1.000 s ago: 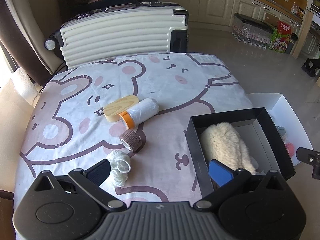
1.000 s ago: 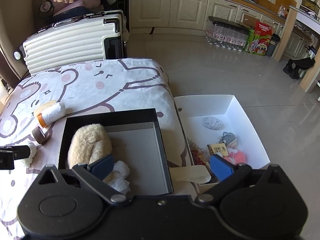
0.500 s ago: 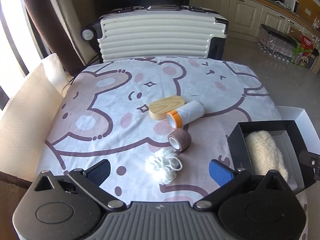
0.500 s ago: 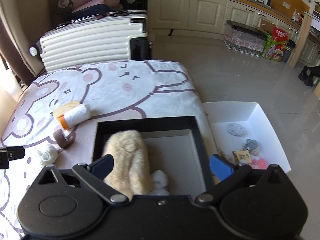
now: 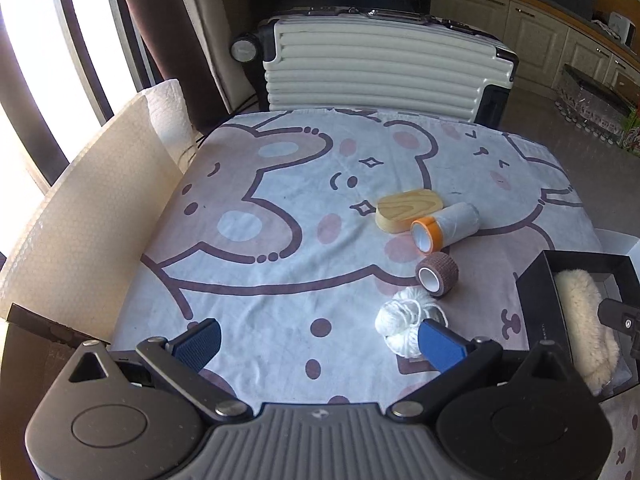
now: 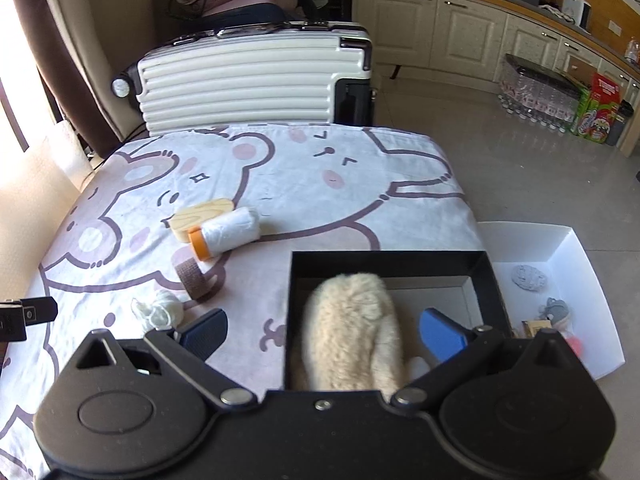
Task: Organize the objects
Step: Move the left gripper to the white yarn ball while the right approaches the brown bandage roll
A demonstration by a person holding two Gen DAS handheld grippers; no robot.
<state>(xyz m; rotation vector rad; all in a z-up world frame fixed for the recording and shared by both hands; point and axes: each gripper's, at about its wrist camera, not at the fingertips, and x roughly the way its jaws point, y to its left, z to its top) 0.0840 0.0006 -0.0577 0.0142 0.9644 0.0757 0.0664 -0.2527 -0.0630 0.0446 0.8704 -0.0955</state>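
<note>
I am holding both my left gripper (image 5: 318, 342) and right gripper (image 6: 323, 330) spread and empty: only the fluffy mitt (image 6: 352, 328) is sitting in the black box (image 6: 384, 260), while the yarn bundle (image 5: 404, 320), brown tape roll (image 5: 437, 273), film roll (image 5: 446, 226) and wooden block (image 5: 408, 210) are waiting on the bedsheet (image 5: 280, 248).

A soft printed cloth sheet (image 5: 280, 264) is covering the bench. The oval block (image 5: 408, 210) is showing pale wood grain, the brown bandage roll (image 5: 438, 273) is looking woven and matt, and the white yarn ball (image 5: 402, 320) is looking fluffy. Fuzzy cream fleece (image 6: 352, 320) is lying in a matt black cardboard box (image 6: 388, 260). The suitcase (image 6: 248, 80) is gleaming in ribbed hard plastic.
</note>
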